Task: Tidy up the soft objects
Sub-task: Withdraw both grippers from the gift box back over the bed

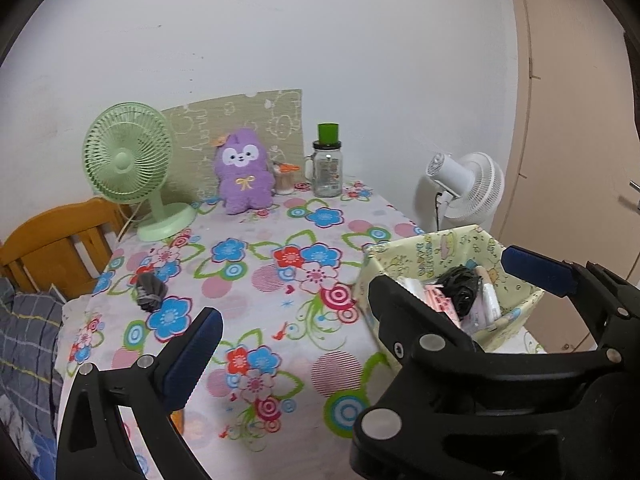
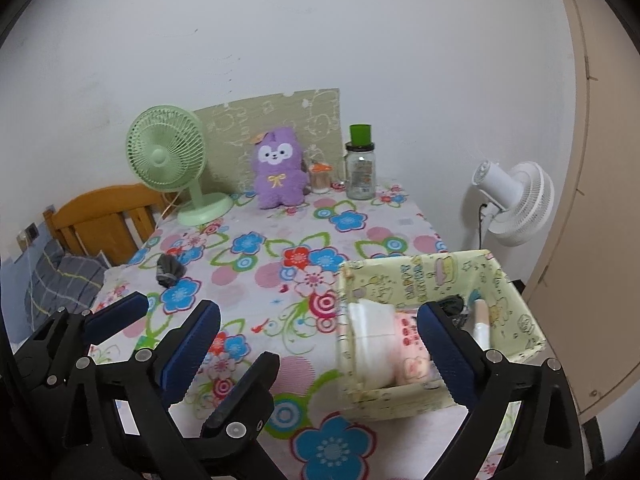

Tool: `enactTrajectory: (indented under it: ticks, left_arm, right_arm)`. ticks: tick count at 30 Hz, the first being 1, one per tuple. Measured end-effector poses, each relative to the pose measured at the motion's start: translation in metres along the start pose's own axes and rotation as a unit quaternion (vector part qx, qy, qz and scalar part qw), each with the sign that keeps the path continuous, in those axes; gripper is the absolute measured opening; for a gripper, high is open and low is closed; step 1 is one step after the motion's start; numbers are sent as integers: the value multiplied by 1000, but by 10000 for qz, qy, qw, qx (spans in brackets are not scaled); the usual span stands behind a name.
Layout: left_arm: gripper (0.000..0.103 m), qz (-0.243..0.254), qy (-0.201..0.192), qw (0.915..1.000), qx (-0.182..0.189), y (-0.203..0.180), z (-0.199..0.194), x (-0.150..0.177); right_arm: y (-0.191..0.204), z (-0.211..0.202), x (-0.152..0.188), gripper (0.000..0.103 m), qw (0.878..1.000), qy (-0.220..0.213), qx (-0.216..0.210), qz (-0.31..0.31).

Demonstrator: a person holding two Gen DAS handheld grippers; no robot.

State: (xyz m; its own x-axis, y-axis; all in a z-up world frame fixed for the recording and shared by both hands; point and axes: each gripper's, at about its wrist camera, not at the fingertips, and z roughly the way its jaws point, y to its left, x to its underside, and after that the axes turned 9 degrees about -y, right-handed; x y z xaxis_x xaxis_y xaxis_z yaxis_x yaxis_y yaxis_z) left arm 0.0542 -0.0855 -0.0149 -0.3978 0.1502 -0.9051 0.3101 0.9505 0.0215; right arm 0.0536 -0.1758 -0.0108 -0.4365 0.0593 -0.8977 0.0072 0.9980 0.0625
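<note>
Both grippers hover low over the near end of the table [image 2: 280, 216], fingers pointing toward 12 o'clock. In the left wrist view the left gripper [image 1: 360, 300] is spread wide and holds nothing; its right finger reaches over the box [image 1: 520, 304] at 3 o'clock, though whether it touches the rim is hard to judge. The right gripper [image 2: 320, 340] is likewise spread wide and empty, its right finger in front of the box's [image 2: 400, 398] near wall. The left gripper also shows at 8 o'clock in the right wrist view.

Inside the box lie white and pink packs [image 2: 380, 336] and a black bundle [image 1: 462, 288]. A grey sock [image 1: 150, 291] lies alone at 10 o'clock near the table's left edge, open cloth all round it. At the far edge stand a green fan [image 1: 128, 160], a purple plush [image 1: 242, 172] and a jar [image 1: 328, 168], well apart from the grippers. A white fan [image 2: 516, 200] stands beyond the right edge.
</note>
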Motion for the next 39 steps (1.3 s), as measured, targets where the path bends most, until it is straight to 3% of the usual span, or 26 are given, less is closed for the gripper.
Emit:
enactTrajectory:
  ticks: [18, 39]
  left_arm:
    - [103, -213, 18, 9994, -271, 52, -4, 22]
    - [102, -370, 398, 9963, -667, 113, 25, 61]
  right_arm:
    - [55, 17, 15, 103, 9995, 15, -142, -264]
    - [106, 72, 50, 103, 9977, 411, -476, -271]
